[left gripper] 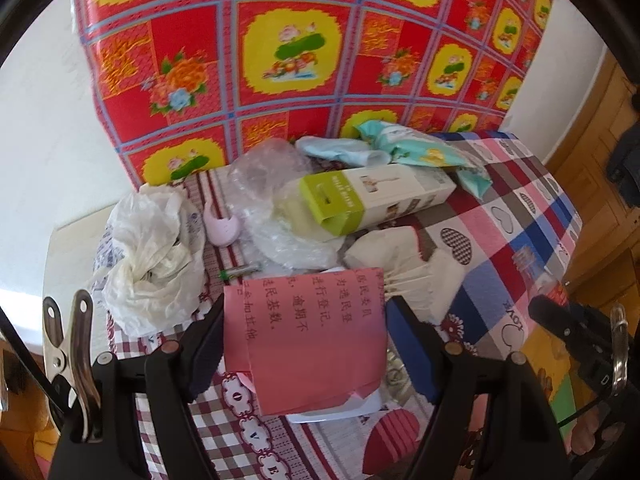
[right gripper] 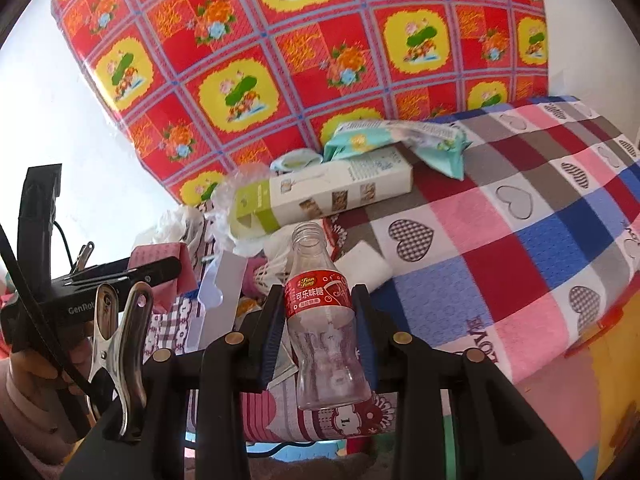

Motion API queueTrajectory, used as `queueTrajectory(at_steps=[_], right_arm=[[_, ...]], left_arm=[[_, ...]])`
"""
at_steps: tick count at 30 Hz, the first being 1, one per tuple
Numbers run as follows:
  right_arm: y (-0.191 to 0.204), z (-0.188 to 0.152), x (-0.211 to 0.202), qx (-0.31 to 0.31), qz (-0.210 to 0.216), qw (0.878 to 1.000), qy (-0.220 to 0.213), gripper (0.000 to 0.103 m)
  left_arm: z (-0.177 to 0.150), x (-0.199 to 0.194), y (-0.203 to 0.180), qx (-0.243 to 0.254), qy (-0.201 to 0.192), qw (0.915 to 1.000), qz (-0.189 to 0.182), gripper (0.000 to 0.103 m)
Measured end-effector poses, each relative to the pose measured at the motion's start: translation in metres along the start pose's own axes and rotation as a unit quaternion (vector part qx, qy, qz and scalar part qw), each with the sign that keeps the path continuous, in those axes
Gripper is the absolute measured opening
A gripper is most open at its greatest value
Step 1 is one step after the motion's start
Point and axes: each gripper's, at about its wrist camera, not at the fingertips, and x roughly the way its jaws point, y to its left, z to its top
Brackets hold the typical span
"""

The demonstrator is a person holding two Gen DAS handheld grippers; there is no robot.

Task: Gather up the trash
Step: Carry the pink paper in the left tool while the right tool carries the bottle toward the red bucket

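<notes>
- The surface is a checked cloth (left gripper: 516,216) with heart prints in pink, blue, grey and dark red; behind it stands a red and yellow flowered sheet (left gripper: 280,60) against a white wall (left gripper: 36,128).
- The landmark is a white and green carton (left gripper: 372,198), lying on its side at the back of the cloth.
- Behind the carton lies a teal wrapper (left gripper: 420,148); to its left are clear plastic film (left gripper: 272,176) and a crumpled white bag (left gripper: 148,256).
- In front of the carton, the left gripper (left gripper: 306,340) pinches a folded pink paper (left gripper: 308,336) with printed characters between widely spaced jaws.
- The right gripper (right gripper: 318,328) clamps an uncapped clear bottle (right gripper: 324,332) with a red label, upright, in front of the carton.
</notes>
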Motion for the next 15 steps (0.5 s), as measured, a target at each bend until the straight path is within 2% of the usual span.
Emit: queueTrajectory(at_steps=[15], right_arm=[[-0.024, 0.012, -0.038, 0.02, -0.016, 0.999, -0.044, 0.034]], left_arm=[[0.014, 0.0, -0.059, 0.038, -0.007, 0.9989, -0.027, 0.08]])
